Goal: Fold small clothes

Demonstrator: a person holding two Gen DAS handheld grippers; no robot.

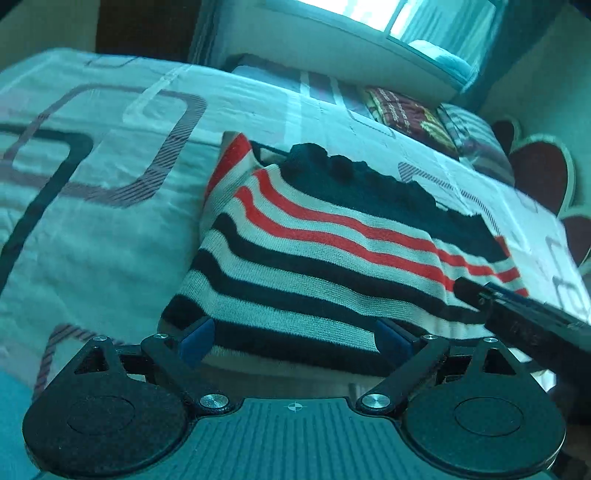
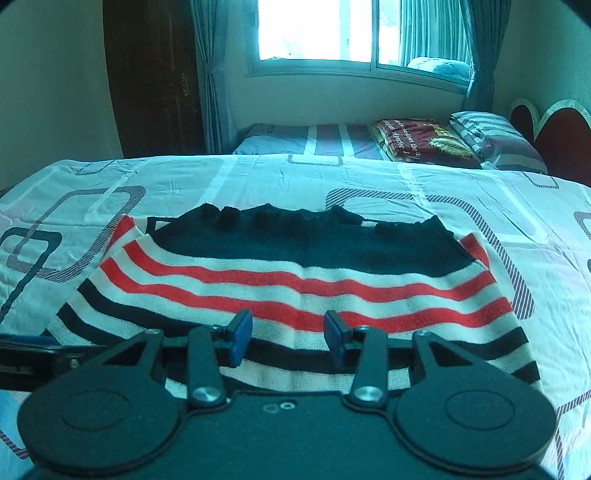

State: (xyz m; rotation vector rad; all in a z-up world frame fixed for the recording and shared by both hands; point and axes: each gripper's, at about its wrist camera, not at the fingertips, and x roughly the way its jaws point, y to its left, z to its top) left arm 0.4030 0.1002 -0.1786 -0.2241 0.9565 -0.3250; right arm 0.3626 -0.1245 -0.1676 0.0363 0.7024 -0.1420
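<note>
I see the striped sweater (image 2: 295, 288) flat on the bed (image 2: 258, 177). My left gripper (image 1: 295, 341) has its jaws spread wide at the near hem. My right gripper (image 2: 288, 338) is part open above it, holding nothing.

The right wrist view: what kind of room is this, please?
Most likely a bedroom. A striped knitted garment lies on a bed with a white patterned sheet, folded blankets and pillows lie beyond, and a curtained window is behind.
</note>
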